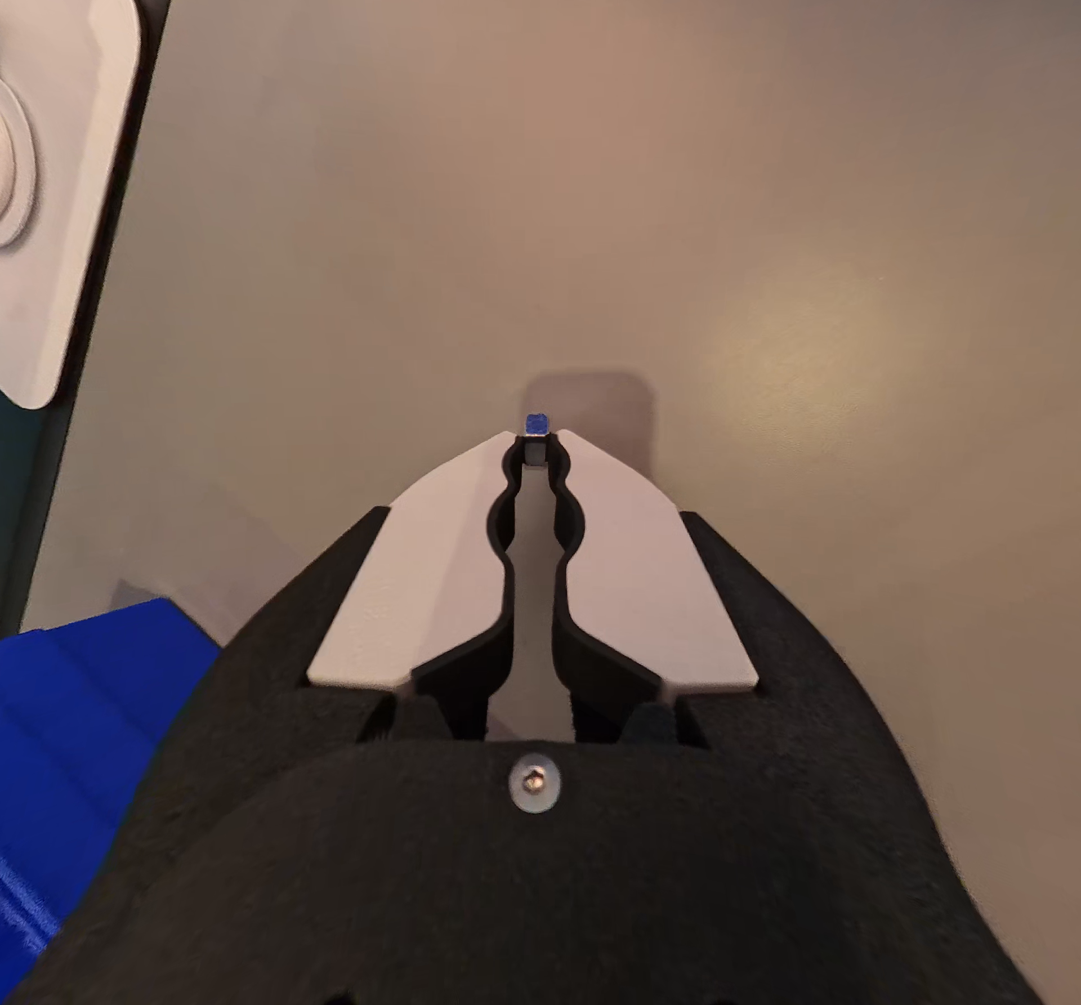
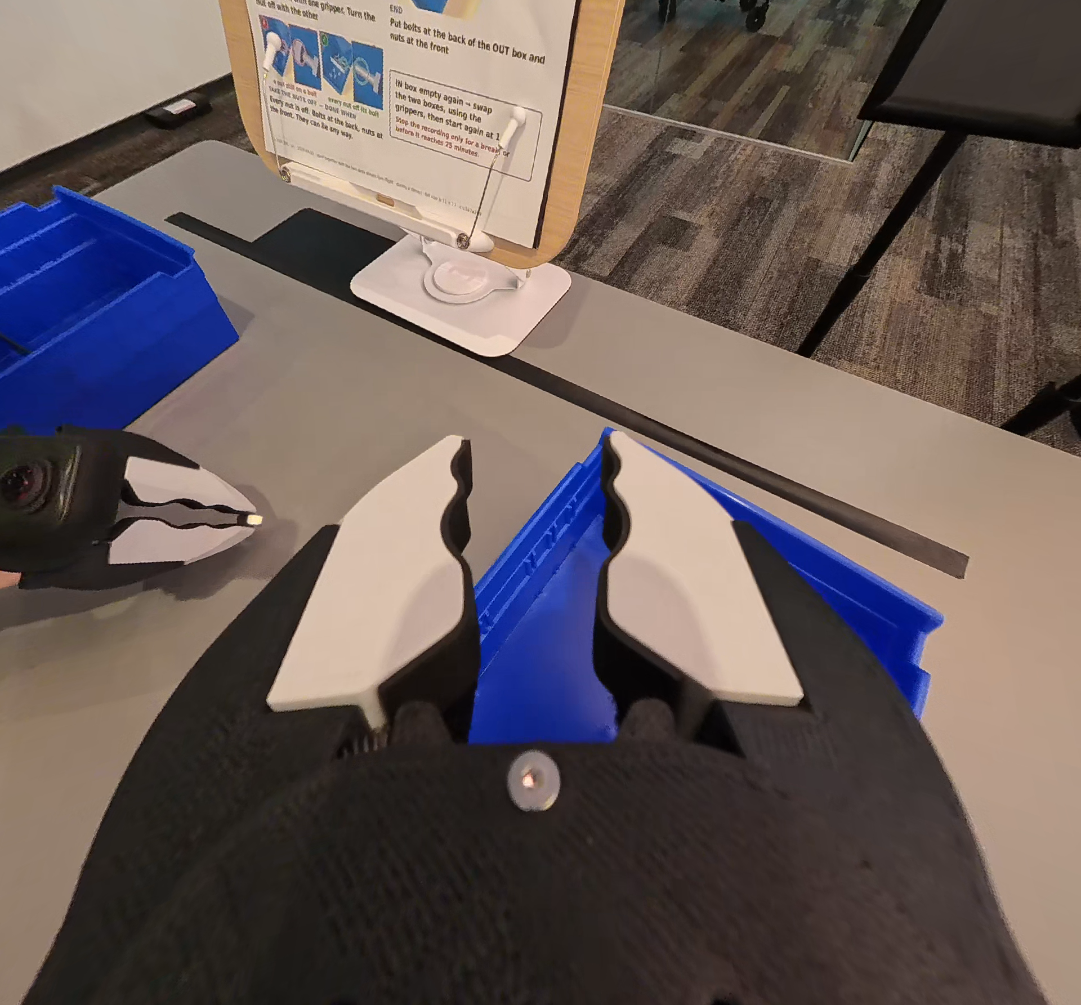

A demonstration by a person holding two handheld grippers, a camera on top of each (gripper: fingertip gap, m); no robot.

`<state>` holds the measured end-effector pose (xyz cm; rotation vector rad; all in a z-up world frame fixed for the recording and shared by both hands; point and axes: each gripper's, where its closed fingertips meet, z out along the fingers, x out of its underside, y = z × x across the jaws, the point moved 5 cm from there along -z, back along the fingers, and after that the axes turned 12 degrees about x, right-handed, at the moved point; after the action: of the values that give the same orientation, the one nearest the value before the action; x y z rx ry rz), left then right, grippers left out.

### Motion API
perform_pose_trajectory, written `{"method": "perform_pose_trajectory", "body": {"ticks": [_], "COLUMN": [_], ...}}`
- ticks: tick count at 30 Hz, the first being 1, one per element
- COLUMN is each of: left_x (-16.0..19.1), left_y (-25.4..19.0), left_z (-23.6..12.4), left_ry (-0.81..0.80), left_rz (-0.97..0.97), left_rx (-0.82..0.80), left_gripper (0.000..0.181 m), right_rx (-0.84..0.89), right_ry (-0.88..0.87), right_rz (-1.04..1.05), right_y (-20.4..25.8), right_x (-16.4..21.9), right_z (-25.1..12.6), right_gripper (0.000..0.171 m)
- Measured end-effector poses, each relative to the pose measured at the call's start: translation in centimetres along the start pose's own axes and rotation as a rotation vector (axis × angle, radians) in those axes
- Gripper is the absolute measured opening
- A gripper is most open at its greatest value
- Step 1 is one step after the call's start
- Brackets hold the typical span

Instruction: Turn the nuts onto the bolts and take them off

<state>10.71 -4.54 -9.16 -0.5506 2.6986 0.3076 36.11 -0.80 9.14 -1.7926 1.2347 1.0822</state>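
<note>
A small metal piece with a blue end (image 1: 536,433), bolt or nut I cannot tell, sits pinched at the very tips of the left tongs (image 1: 536,441), low over the grey worktop (image 1: 760,158). The right tongs (image 2: 535,465) gape wide and hold nothing, above a blue bin (image 2: 819,579). Another blue bin (image 2: 117,298) stands far left, a white-footed instruction stand (image 2: 462,298) behind.

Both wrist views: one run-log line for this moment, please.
left gripper: shut on small metal part, over table | right gripper: open, empty, above blue bin
</note>
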Motion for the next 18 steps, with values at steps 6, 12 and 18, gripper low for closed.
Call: {"method": "perform_pose_trajectory", "body": {"ticks": [6, 12, 18], "left_x": [-0.2, 0.1, 0.3], "left_y": [-0.5, -0.9, -1.3], "left_z": [0.5, 1.5, 2.0], "left_ry": [0.021, 0.055, 0.066], "left_rz": [0.048, 0.063, 0.024], "left_rx": [-0.035, -0.033, 0.025], "left_gripper": [0.008, 0.008, 0.021], "right_rx": [-0.006, -0.01, -0.004], "right_ry": [0.014, 0.034, 0.046], "right_rz": [-0.008, -0.009, -0.006], "right_y": [0.2, 0.1, -0.2], "right_x": [0.1, 0.4, 0.6], "right_z": [0.6, 1.0, 1.1], "right_gripper": [0.043, 0.044, 0.044]}}
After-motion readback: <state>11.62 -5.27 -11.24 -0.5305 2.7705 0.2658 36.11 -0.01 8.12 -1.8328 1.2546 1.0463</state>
